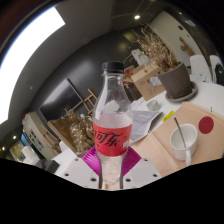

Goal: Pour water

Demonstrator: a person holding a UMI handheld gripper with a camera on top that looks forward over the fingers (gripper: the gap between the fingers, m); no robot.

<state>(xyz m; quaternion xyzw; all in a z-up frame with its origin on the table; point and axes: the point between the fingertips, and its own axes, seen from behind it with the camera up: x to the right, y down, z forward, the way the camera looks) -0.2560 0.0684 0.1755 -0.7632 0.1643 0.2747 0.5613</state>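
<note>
I see a clear plastic bottle point(112, 125) standing upright in the middle of my view, with a black cap point(114, 68) on top and a red label point(112, 134) with white lettering round its middle. The upper part looks see-through; I cannot tell how much liquid is in it. Its lower body sits between the gripper point(112, 165) fingers, and the pink pads point(95, 160) show at either side of the base, tight against the plastic as far as I can make out. I read the tongs as pinching the bottle, since it appears lifted and the whole scene is tilted behind it.

Beyond the fingers, to the right of the bottle, lies a light wooden worktop point(160, 145). On it stands a white cup point(183, 141) with a stick-like thing resting in it, well apart from the bottle and towards the worktop's right side. Just past the cup sits a small red round object point(205, 125), near the far right edge. A yellow-green strip point(167, 119) lies between the bottle and the cup, and some white papers point(146, 118) lie close behind the bottle.

Farther back I see a large pot with dry branches point(172, 72) and a dim room with chairs.
</note>
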